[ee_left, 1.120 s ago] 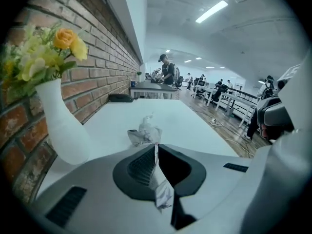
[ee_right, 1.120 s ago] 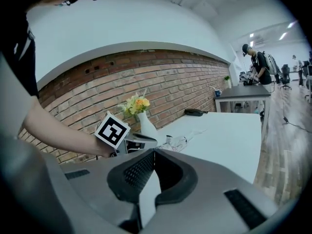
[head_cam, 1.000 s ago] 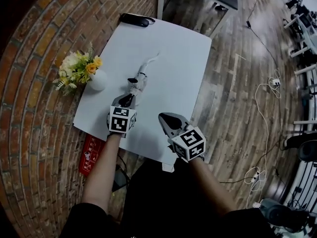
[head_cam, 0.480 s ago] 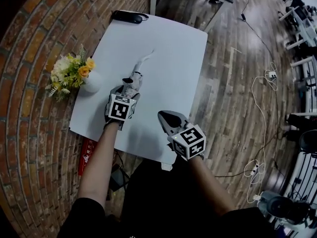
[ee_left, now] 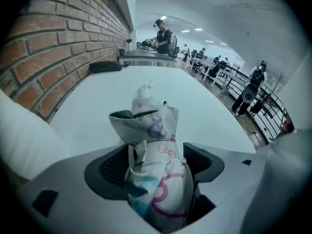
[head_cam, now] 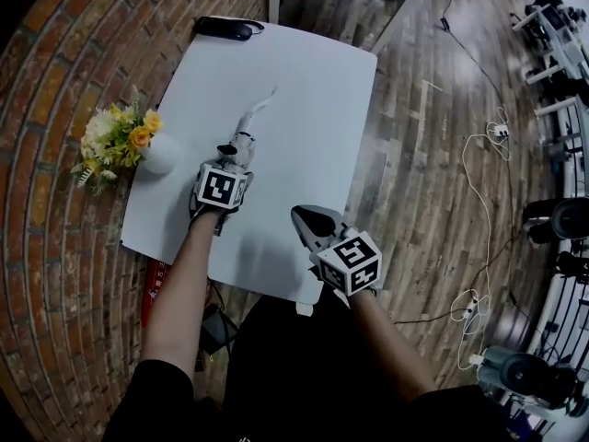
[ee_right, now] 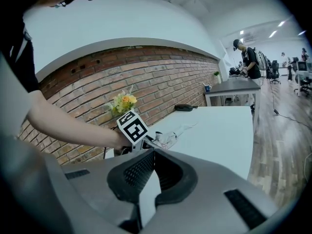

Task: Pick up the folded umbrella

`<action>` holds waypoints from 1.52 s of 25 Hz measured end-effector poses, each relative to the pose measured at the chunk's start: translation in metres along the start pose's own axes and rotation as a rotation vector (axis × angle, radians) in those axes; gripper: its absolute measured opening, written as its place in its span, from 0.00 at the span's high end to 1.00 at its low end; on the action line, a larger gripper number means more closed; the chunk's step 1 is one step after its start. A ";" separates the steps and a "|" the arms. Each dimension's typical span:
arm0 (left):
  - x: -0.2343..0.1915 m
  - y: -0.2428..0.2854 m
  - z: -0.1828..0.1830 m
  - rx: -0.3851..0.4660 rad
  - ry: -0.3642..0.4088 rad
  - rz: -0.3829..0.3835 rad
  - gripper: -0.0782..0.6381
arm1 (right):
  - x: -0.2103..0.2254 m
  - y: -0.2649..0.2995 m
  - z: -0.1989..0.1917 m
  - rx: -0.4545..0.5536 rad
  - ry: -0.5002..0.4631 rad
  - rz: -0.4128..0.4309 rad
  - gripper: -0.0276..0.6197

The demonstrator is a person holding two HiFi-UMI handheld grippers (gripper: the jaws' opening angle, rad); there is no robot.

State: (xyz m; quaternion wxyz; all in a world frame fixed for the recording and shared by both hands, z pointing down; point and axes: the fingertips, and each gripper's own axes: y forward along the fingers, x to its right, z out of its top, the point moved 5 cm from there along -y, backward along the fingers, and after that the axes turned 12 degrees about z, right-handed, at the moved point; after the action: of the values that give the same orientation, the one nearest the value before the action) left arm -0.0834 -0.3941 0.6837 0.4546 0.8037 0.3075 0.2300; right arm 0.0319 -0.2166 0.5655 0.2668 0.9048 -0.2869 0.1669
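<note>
One step is in hand: closing on the folded umbrella [ee_left: 153, 130]. It lies on the white table [head_cam: 313, 90], left of centre in the head view, with its thin end toward the top of the frame. The left gripper [ee_left: 158, 164] straddles the thick, bundled end. Its jaws are wide and opening, and the pads flank the printed fabric on either side without squeezing it.

To do this well, I judge the jaws should sink low enough for the pads to meet the firm core, not just loose cloth. They should then close squarely across the bundle and lift straight up, so the slack tail does not drag. The vase [head_cam: 161, 155] just to the left needs a clear berth. The right gripper [ee_right: 152, 152] sits low and right of centre in the head view, empty, with its jaws together. It is well apart from the umbrella and best kept there.

Counted left to right:
- one bunch of flowers [head_cam: 115, 134]
- one vase
- one left gripper
- one umbrella
- one right gripper

There is also one dark object [head_cam: 221, 28] at the table's upper left edge, and one table.
</note>
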 end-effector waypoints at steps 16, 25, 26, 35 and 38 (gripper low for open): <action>0.017 -0.017 -0.003 0.059 -0.025 0.033 0.50 | 0.006 -0.022 -0.002 0.014 -0.002 0.016 0.92; 0.034 -0.086 0.014 0.244 -0.157 0.037 0.50 | -0.003 -0.040 0.021 0.089 -0.059 0.087 0.92; 0.036 -0.094 0.016 0.263 -0.169 0.039 0.50 | -0.005 -0.043 0.025 0.098 -0.066 0.097 0.92; 0.063 -0.175 0.023 0.427 -0.262 0.058 0.50 | -0.020 -0.071 0.052 0.158 -0.133 0.179 0.92; 0.069 -0.202 0.026 0.484 -0.290 0.069 0.50 | -0.023 -0.082 0.062 0.182 -0.158 0.202 0.92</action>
State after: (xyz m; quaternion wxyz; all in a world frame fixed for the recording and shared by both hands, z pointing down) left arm -0.0755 -0.2802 0.5014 0.2808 0.9233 0.2575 0.0480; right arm 0.0733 -0.1853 0.4736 0.1420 0.9022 -0.3801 0.1464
